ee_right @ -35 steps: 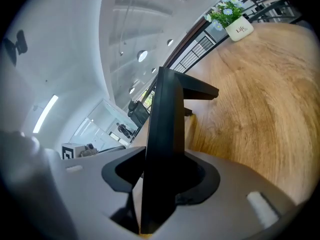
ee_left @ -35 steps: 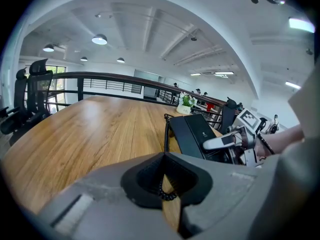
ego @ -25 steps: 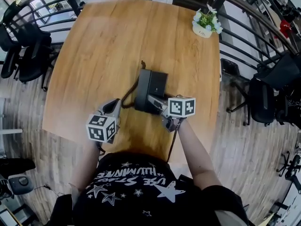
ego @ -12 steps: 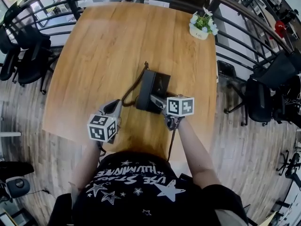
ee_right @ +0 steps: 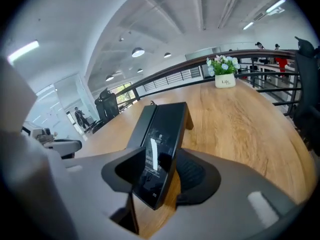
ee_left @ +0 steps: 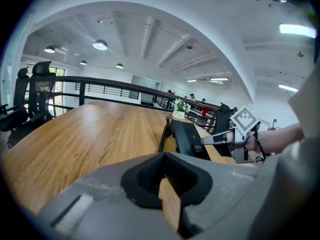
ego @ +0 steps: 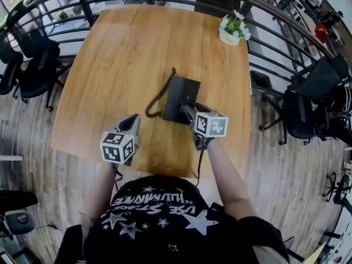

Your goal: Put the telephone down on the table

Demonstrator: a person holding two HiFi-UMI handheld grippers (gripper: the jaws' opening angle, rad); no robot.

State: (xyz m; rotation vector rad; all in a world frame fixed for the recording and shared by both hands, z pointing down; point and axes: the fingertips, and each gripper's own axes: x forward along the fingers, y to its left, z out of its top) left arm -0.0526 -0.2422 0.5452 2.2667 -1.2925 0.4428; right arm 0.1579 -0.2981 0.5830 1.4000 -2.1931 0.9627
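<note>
The left tongs (ego: 131, 126) hover over the near edge of the desk (ego: 104, 59), drawn all but together on nothing. The right tongs (ego: 190, 111) are clamped on the near end of the black telephone (ego: 180, 95), whose long axis runs straight away from them. Its far end seems to rest on the desk while the near end tilts up, so lowering likely falls to the right hand, with the coiled cord (ego: 157, 99) trailing left

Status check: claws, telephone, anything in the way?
Left claw shut, empty. Right claw shut on tilted telephone, near edge. Flower pot at far corner of table, out of the way.
</note>
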